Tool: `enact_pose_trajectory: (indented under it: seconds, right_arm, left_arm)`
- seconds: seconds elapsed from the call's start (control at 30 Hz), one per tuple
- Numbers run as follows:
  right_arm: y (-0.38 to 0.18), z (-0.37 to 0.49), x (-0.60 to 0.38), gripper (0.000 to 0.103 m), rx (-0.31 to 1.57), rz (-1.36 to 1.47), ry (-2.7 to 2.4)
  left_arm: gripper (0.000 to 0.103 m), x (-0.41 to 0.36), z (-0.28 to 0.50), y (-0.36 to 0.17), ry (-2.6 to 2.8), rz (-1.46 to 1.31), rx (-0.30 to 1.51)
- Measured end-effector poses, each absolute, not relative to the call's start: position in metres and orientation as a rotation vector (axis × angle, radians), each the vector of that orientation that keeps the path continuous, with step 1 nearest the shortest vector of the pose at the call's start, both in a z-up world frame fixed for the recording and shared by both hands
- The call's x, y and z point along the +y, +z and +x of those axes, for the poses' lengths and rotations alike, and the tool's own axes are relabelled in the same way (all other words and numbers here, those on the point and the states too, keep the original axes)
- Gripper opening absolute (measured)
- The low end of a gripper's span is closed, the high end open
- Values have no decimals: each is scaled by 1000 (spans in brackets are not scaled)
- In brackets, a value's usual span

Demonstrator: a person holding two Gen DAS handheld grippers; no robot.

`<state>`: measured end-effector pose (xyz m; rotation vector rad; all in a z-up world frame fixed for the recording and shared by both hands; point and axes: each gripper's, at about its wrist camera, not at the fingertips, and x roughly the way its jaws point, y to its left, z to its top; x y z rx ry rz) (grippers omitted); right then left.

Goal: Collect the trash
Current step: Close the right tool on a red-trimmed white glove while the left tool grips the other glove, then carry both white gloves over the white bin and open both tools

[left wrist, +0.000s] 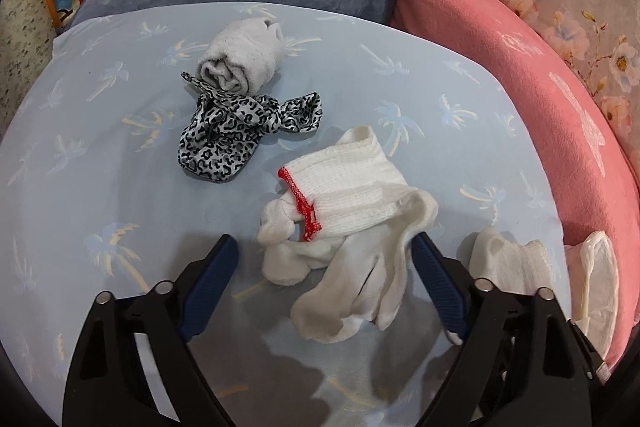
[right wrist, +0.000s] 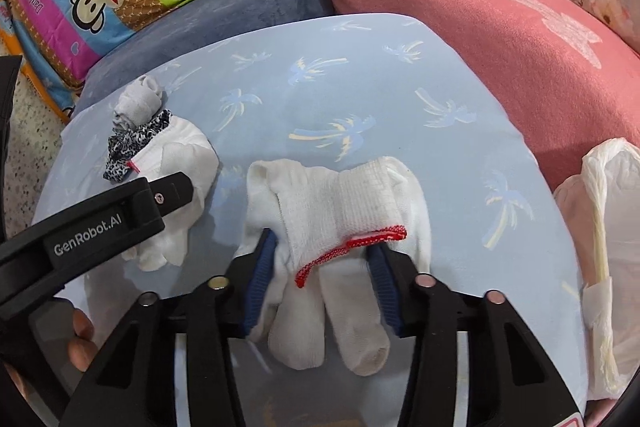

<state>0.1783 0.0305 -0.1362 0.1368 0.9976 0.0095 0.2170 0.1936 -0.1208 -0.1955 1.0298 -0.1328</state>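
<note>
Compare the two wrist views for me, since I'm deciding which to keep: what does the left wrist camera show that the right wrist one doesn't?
Only the left wrist view shows the left gripper open over the left glove pile, and the whole leopard-print cloth.

Only the right wrist view shows the right gripper closing around a second red-trimmed glove, with whether it grips unclear.

Both show the rolled grey sock, the blue palm-print sheet and the pink blanket.
</note>
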Motion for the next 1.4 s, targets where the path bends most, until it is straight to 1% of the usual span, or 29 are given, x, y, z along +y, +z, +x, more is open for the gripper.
enact_pose_trajectory:
  seconds: [0.03,0.07,0.1,0.17,0.2,0.23,0.27,0.33,0.47,0.67,1.0,1.4]
  right_arm:
    - [-136,177,29,34,1000,141,11]
    - [-136,175,28,32,1002,143,13]
    - [-136,173,27,28,1004,146,16]
    - [-136,167,25,22,1009,157,24]
    - [-136,164,25,18,1012,160,27]
    - [-136,159,25,14,1016,166,34]
    - [-136,155,24,12,1020,174,41]
    - [-134,146,23,9,1030,184,50]
    - [-126,125,16,9,1025,204,61]
    - [-98,92,-2,9,963,235,59]
    - [-57,32,-43,9,869,277,44]
    - [-25,-30,-76,9,773,290,0]
  left_arm:
    - [73,192,214,-120,-127,-175,1025]
    - [65,190,213,-120,-123,-158,1022]
    - [60,188,210,-120,-129,-144,1020]
    - [42,189,205,-119,-145,-151,1024]
    - [36,189,203,-119,-150,-154,1028]
    - [23,188,201,-119,-161,-160,1035]
    - [12,187,199,-119,-176,-173,1047]
    - [10,187,193,-119,-184,-194,1058]
    - [9,178,177,-114,-201,-195,1061]
    - [9,161,148,-97,-245,-197,1044]
    - [9,113,92,-59,-333,-127,971]
    - [9,78,41,-36,-433,-79,902]
